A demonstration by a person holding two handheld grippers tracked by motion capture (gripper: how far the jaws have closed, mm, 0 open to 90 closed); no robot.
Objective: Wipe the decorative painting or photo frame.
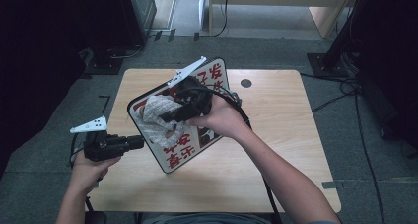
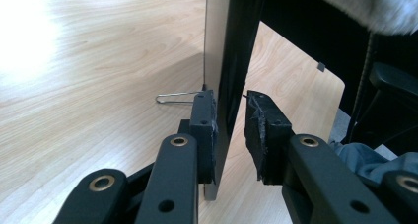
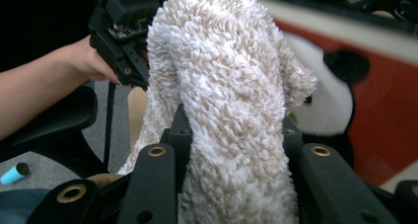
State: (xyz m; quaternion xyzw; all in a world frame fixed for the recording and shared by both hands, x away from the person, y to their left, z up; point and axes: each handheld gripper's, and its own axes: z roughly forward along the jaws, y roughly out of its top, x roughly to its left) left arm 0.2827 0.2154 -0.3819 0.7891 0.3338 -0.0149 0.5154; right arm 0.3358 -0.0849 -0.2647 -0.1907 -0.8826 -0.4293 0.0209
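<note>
Left claw [image 1: 135, 143] is clamped on the lower-left edge of the sign board [image 1: 197, 140], holding it tilted above the wooden surface [image 1: 276, 130]; in the left gripper view its pads [image 2: 204, 130] pinch the thin panel. Right claw [image 1: 167, 116] is shut on a fluffy white cloth [image 1: 157, 116] pressed against the board's printed face. The cloth lies directly ahead of the right claw, touching the board, whose long axis runs diagonally away from the left claw. Judgement: wiping along that face comes next.

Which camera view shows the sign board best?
The high view: the whole sign board shows tilted above the table, red characters visible. The left gripper view shows its thin edge between the jaws. The right gripper view shows a red-and-white patch behind the cloth.
</note>
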